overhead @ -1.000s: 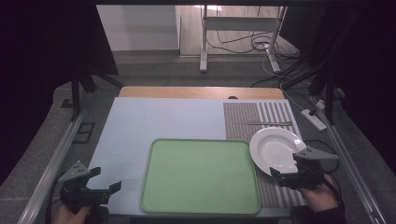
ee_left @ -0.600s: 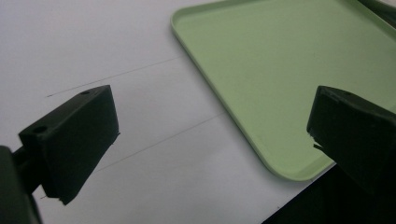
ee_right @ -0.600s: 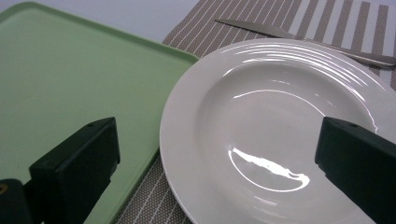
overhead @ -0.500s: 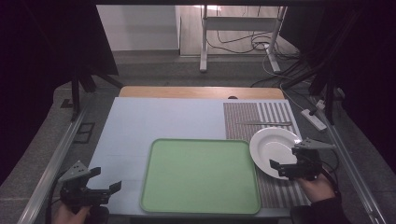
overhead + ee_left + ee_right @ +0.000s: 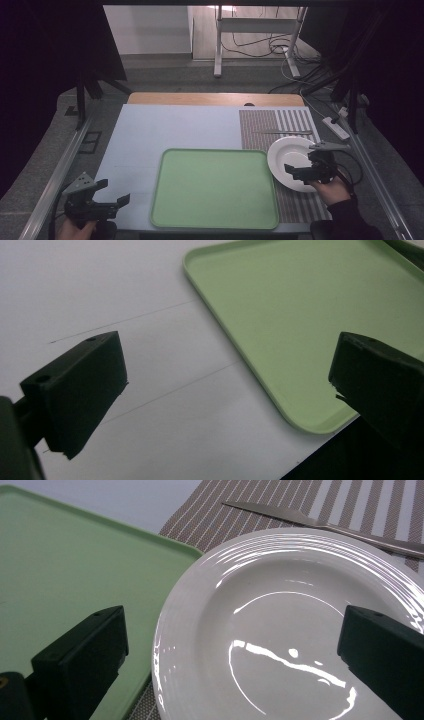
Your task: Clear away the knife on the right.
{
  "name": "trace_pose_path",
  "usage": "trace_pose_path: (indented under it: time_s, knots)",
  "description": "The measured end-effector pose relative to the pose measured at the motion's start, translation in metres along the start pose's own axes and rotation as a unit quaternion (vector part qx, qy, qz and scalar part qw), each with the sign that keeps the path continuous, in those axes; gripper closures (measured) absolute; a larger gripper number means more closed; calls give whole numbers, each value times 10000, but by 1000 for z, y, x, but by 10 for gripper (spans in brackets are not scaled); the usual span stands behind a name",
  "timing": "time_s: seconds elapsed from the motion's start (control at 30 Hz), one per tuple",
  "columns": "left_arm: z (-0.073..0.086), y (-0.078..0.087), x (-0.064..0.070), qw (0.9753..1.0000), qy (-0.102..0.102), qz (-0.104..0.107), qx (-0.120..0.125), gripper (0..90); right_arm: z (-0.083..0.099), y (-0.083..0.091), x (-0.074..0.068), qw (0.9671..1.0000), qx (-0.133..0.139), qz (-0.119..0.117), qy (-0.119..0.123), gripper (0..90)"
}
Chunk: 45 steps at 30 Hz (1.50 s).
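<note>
High view shows the pale blue table (image 5: 150, 135), then the green tray (image 5: 215, 187) at its near middle, then the striped mat (image 5: 280, 125) on the right, where the white plate (image 5: 290, 157) lies just right of the tray with a knife (image 5: 282, 132) beyond it. Right gripper (image 5: 305, 172) hangs over the plate's near rim, jaws spread; left gripper (image 5: 107, 197) waits near left, jaws likewise spread. Glazed, stiff and breakable, the plate looks slippery: I'd pinch its raised rim
</note>
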<state>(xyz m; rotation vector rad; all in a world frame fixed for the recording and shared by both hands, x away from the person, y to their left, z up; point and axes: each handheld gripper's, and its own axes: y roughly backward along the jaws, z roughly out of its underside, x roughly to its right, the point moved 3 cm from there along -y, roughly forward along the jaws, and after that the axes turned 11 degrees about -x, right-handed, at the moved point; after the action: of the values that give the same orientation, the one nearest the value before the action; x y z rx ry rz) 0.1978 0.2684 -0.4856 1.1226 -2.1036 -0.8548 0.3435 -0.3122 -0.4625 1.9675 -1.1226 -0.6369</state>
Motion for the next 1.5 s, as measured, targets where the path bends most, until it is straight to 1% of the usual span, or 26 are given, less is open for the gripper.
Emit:
trace_pose_path:
  time_s: [0.27,0.37,0.53,0.8,0.83,1.1,1.5]
  knots:
    - [0,0,0,10000,1,3,-4,21,-13,-11,6,10000,-87,24,40,8]
    - [0,0,0,10000,3,5,-5,21,-17,-16,10,9999,-146,78,45,8]
    - [0,0,0,10000,2,9,-9,21,-23,-22,18,9997,-229,103,-36,8]
    - [0,0,0,10000,-2,8,-21,21,-33,-32,30,9991,-333,240,-114,8]
    - [0,0,0,10000,-1,8,-21,21,-36,-34,33,9989,-353,286,-132,8]
    - [0,0,0,10000,-2,12,-27,21,-46,-43,45,9983,-380,406,-187,8]
    - [0,-1,0,10000,-9,7,-32,20,-59,-60,63,9968,-473,529,-354,7]
